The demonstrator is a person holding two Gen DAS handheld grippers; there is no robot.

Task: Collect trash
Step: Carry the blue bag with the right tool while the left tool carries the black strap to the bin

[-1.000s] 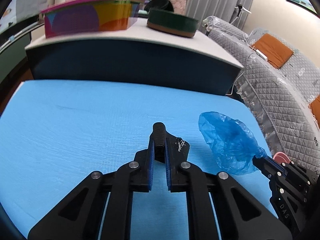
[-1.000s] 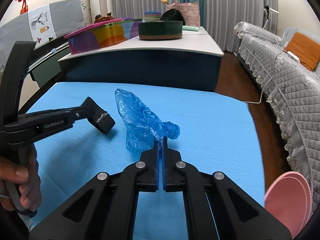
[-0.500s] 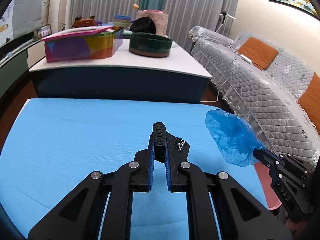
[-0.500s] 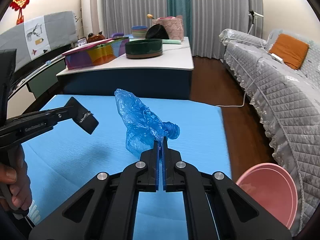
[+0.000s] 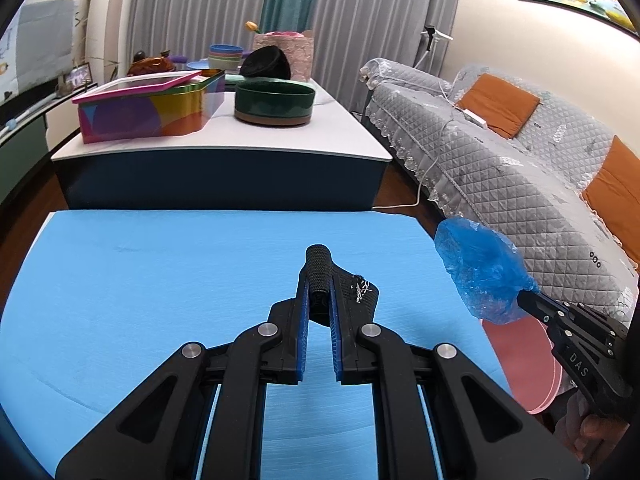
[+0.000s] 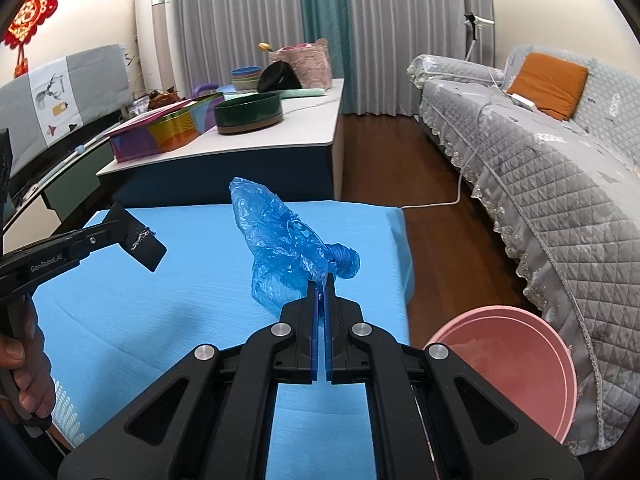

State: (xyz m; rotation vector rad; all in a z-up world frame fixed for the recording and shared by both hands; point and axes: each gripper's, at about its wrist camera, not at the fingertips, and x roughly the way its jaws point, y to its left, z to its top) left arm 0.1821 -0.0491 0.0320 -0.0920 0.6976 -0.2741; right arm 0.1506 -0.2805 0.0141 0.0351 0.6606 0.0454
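Note:
My right gripper (image 6: 321, 280) is shut on a crumpled blue plastic bag (image 6: 280, 236), which hangs in the air above the blue table (image 6: 200, 320); in the left wrist view the same blue bag (image 5: 480, 276) shows at the right, beyond the table edge. My left gripper (image 5: 319, 280) is shut on a black fabric piece (image 5: 320, 268) with a small white mark, held above the table. In the right wrist view that black piece (image 6: 140, 242) sits at the left gripper's tip on the left. A pink bin (image 6: 516, 364) stands on the floor right of the table.
A white-topped cabinet (image 5: 224, 144) behind the table carries a colourful tin box (image 5: 148, 108) and a dark green round tray (image 5: 274, 102). A grey quilted sofa (image 6: 560, 184) with orange cushions runs along the right. A person's hand (image 6: 24, 364) grips the left tool.
Both grippers have risen and drawn back from the table with their loads. The blue bag has travelled right past the table edge, and the pink bin has come into fuller view.

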